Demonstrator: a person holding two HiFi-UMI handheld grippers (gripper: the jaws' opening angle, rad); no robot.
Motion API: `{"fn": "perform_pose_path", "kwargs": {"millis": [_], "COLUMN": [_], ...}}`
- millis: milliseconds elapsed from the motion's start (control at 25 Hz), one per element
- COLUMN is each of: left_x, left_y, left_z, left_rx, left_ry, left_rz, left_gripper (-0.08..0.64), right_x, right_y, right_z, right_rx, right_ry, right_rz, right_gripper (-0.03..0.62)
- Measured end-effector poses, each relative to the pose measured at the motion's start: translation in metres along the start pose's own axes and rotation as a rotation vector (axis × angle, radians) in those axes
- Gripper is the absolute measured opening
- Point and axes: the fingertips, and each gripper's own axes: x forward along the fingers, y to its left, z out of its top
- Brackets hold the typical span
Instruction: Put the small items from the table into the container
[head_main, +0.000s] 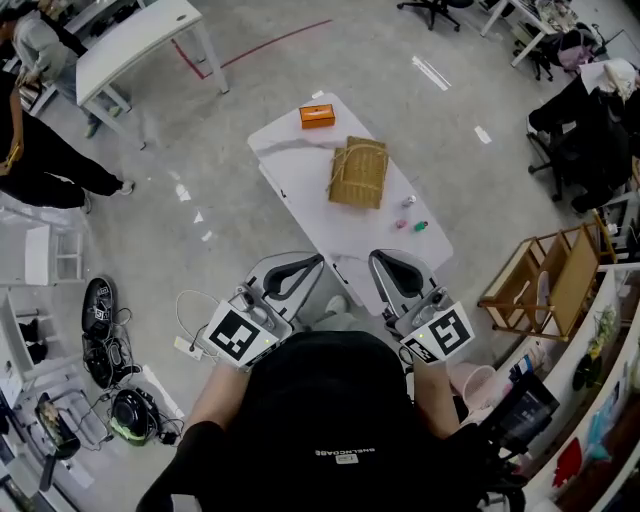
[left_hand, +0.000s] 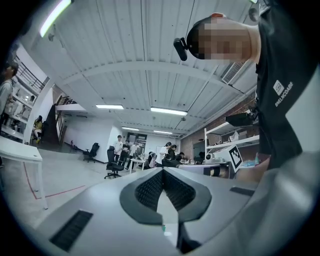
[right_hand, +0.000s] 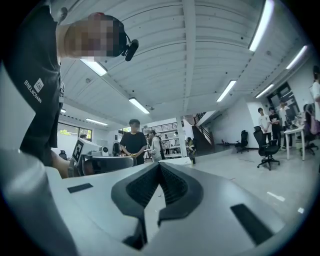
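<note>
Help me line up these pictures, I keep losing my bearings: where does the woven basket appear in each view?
Head view: the woven basket lies on the white table, in the upper middle of the picture.
Left gripper view: not in it.
Right gripper view: not in it.
Shared landmark: the person's black shirt, at the bottom of the head view, the right edge of the left gripper view and the left edge of the right gripper view.

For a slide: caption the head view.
Left gripper and right gripper, shut and empty, before a table bearing basket, orange box, small items.
</note>
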Motion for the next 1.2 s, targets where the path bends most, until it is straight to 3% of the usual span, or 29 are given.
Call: {"fn": "perform_pose_path", "kwargs": {"millis": [200,320,520,840,1200], "left_x": [0.016,0.036,0.071,0.127,0.158], "left_y": [0.003,-0.001,-0.013,-0.018,-0.004], "left_z": [-0.002,-0.004,-0.003,-0.009,-0.023], "left_rx": [-0.023,0.007,0.040,0.059,0.029], "left_ry": [-0.001,0.028,0.037,0.080,0.085], "left_rz": [-0.007,-0.026,-0.040,-0.021,-0.035], "left_gripper": [-0.003,-0.003,0.002,0.072,0.077], "right_x": [-0.001,-0.005,-0.022,-0.038,-0.039], "right_y": [-0.010,-0.024,-0.053,-0.102,-0.134], "right_z": [-0.006,-0.008,-0.004,-0.004,-0.013], "right_rx": [-0.014,-0.044,0.001,0.014,0.022], "right_ry": [0.014,0.028,-0.002,-0.021,0.010], "right_rz": [-0.038,-0.061,-0.083,-0.113,-0.156], "right_gripper": [0.009,0.011,0.011,0.014,0.014]}}
